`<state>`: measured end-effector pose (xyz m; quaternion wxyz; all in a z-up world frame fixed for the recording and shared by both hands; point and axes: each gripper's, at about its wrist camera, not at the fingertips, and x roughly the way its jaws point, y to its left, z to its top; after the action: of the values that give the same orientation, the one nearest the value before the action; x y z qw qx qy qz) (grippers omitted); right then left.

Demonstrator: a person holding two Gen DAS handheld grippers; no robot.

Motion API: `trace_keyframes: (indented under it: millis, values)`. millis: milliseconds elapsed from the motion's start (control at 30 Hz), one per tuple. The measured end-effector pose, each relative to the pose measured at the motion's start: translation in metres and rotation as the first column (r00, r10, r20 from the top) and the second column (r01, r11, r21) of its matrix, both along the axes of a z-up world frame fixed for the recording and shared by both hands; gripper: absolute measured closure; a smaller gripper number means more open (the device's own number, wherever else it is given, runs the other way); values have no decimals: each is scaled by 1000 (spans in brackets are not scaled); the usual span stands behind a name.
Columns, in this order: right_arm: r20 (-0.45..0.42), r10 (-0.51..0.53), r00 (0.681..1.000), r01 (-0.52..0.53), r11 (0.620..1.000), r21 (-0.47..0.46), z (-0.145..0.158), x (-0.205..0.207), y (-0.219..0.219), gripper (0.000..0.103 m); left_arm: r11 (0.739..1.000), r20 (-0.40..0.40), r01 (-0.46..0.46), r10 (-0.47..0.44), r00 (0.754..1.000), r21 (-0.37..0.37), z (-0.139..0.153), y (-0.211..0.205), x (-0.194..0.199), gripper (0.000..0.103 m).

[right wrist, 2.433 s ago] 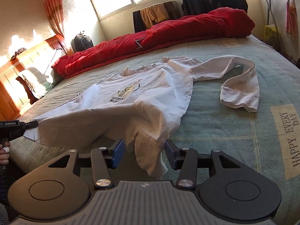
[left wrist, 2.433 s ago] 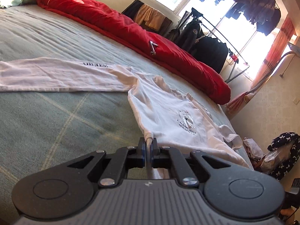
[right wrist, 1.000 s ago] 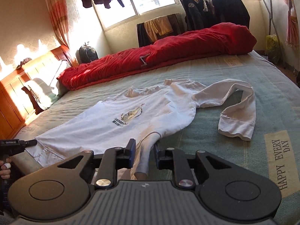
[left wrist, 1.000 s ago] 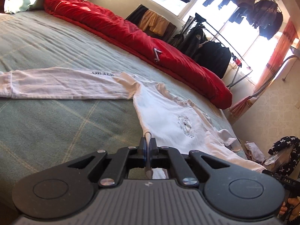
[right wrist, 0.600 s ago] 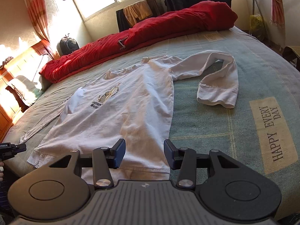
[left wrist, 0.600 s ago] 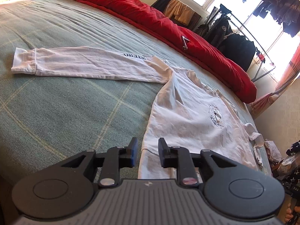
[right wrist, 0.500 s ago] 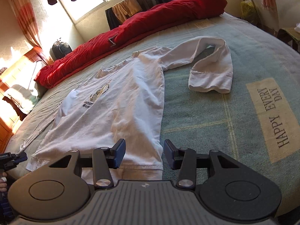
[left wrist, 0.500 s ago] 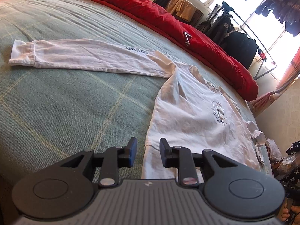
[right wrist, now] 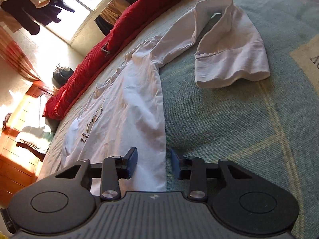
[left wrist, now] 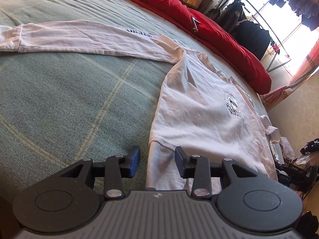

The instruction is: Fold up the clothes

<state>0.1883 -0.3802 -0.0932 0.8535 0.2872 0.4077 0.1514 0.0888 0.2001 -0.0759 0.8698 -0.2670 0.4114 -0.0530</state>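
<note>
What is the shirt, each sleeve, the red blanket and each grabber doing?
White shirt, lying flat, print up, not folded yet.
Straight sleeve, stretched out flat.
Other sleeve, bent back on itself.
Red quilt, bunched along the far side.
Left gripper, jaws opening, hem between them, not pinched.
Right gripper, jaws closing, shirt's edge between them, not yet pinched.

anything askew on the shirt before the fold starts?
Yes. The white shirt lies flat on the bed, but its sleeves don't match: one sleeve lies straight out, the other sleeve is doubled back on itself with the cuff bunched.
</note>
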Motion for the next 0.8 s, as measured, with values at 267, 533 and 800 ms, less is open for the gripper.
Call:
trace_keyframes:
  millis: [267,533,800]
  values:
    - [79,-14,997,24,992,-127,33,-7,-10,96,998,-9,38,-38,999,56,4,-9,3,69]
    - [142,214,966,-144,908,-393,67,-58,24,76,997,-19,72,-73,997,-9,-2,-8,0,70]
    - [117,560,820,-379,685,-622,70,-105,98,75,997,-28,43,-45,999,-69,-7,-2,-5,97]
